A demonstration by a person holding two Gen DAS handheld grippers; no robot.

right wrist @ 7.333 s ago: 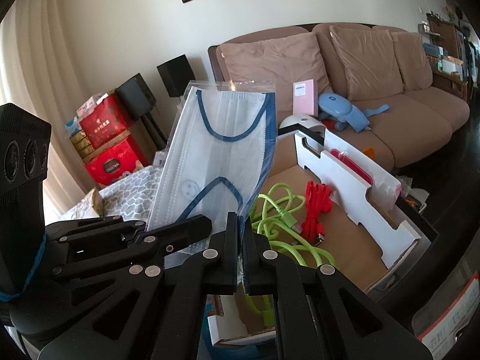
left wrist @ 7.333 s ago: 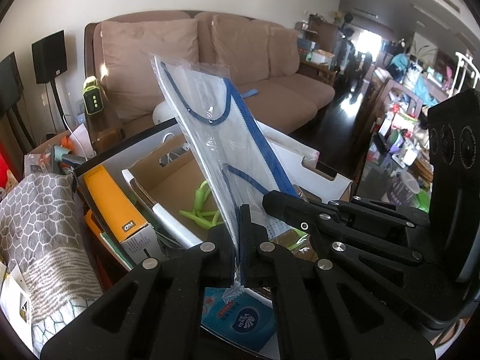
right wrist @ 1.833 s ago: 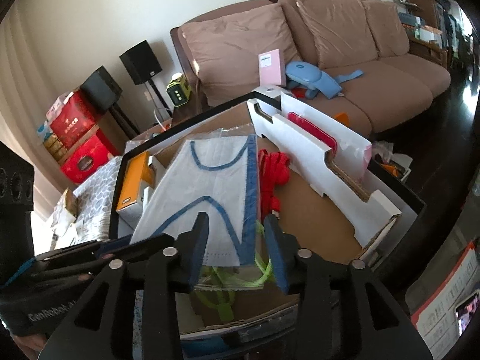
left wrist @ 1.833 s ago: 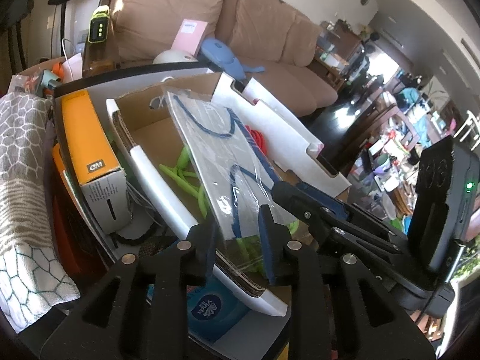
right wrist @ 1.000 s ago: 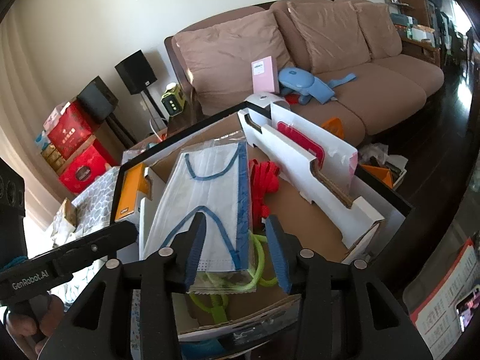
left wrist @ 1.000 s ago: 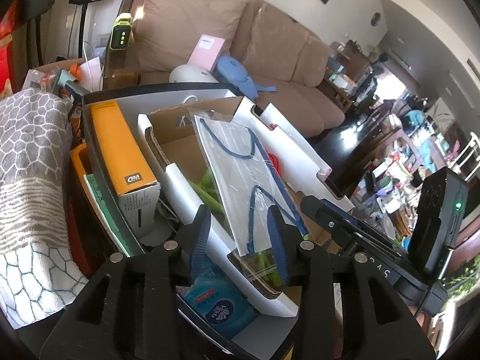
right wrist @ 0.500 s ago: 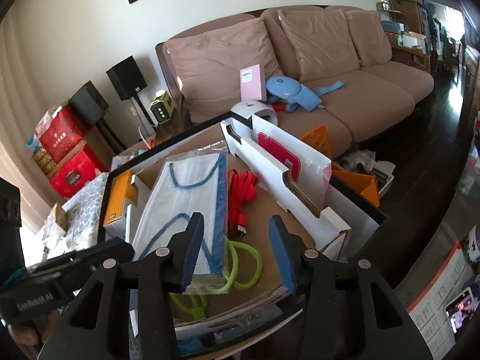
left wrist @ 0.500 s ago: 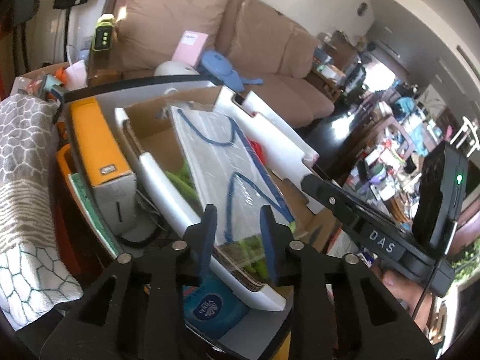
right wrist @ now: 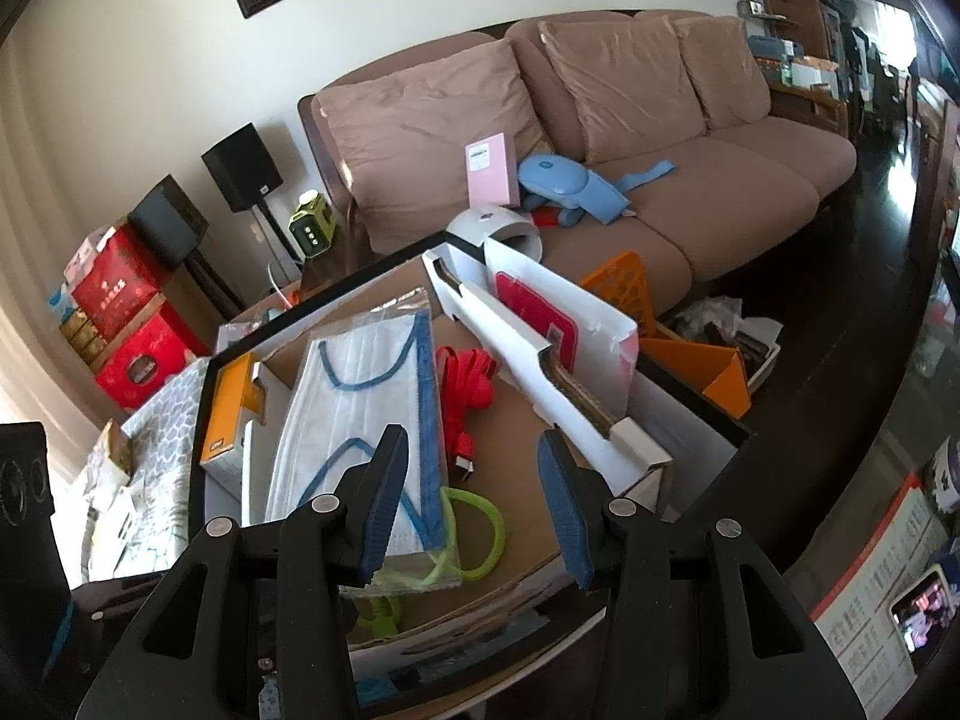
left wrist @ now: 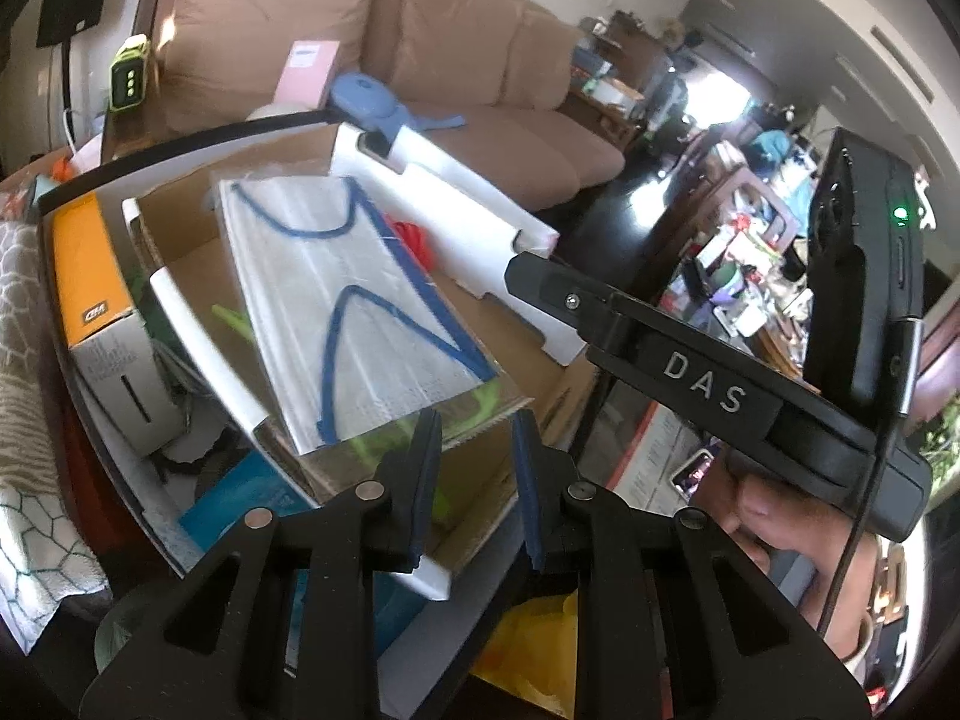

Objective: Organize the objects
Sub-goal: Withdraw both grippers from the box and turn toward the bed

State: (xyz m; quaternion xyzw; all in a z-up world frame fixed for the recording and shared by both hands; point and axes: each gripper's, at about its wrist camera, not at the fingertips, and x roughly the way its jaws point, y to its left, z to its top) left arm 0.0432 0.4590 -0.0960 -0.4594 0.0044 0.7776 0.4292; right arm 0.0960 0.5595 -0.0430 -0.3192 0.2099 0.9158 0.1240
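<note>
A white face mask with blue loops, sealed in a clear bag (left wrist: 348, 300), lies flat in the open cardboard box (left wrist: 528, 360), over a green cable (right wrist: 474, 534) and beside a red cable (right wrist: 465, 378). My left gripper (left wrist: 474, 468) hovers at the bag's near end; its jaws are closing and grip nothing. My right gripper (right wrist: 471, 480) stands open above the box's (right wrist: 540, 438) near edge, just right of the mask bag (right wrist: 360, 408), with nothing between its fingers. In the left wrist view its housing (left wrist: 702, 384) crosses at the right, held by a hand (left wrist: 780, 528).
White cardboard dividers (right wrist: 540, 348) wall the box on the right. An orange carton (left wrist: 84, 264) stands left of it, a blue tissue pack (left wrist: 240, 492) below. A patterned cloth (left wrist: 24, 360) lies far left. Behind are a brown sofa (right wrist: 600, 120) and an orange basket (right wrist: 624, 288).
Both grippers have let go of the mask bag, which now rests in the box. The left gripper has slid right and its jaws have narrowed. The right gripper stays open and has barely moved.
</note>
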